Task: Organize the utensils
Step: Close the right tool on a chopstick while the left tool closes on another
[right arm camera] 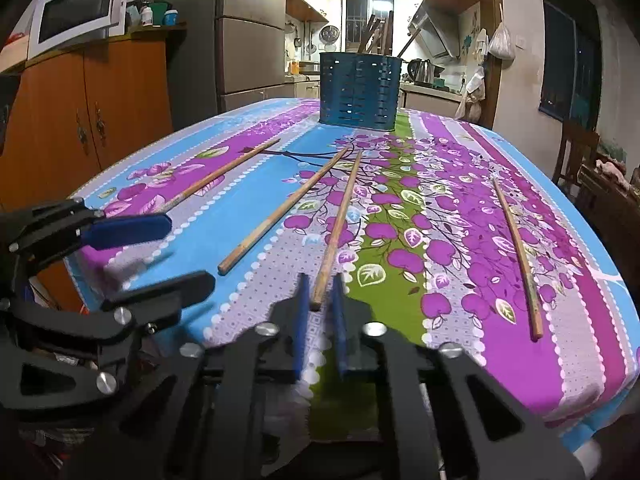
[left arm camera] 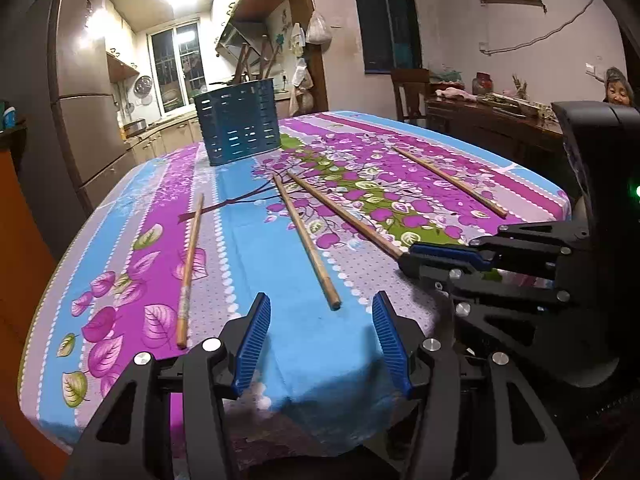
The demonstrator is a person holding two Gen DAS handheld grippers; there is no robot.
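Four wooden chopsticks lie loose on the flowered tablecloth (left arm camera: pixel 248 248). A blue slotted utensil holder (left arm camera: pixel 238 128) (right arm camera: pixel 358 92) stands at the table's far end with several chopsticks in it. My right gripper (right arm camera: pixel 320 284) is shut on the near end of the third chopstick from the left (right arm camera: pixel 340 220) (left arm camera: pixel 344 216), which still lies on the cloth. It shows from the side in the left wrist view as the right gripper (left arm camera: pixel 404 260). My left gripper (left arm camera: pixel 320 304) (right arm camera: pixel 192 251) is open, and the near end of the second chopstick (left arm camera: pixel 306 244) (right arm camera: pixel 280 216) lies between its fingertips, untouched.
One chopstick (left arm camera: pixel 190 268) lies further left and another (right arm camera: pixel 518 256) near the right edge. An orange cabinet (right arm camera: pixel 100 120) with a microwave stands left of the table. A wooden chair (left arm camera: pixel 410 94), a dark sideboard (left arm camera: pixel 492 120) and a person (left arm camera: pixel 618 90) are beyond its right side.
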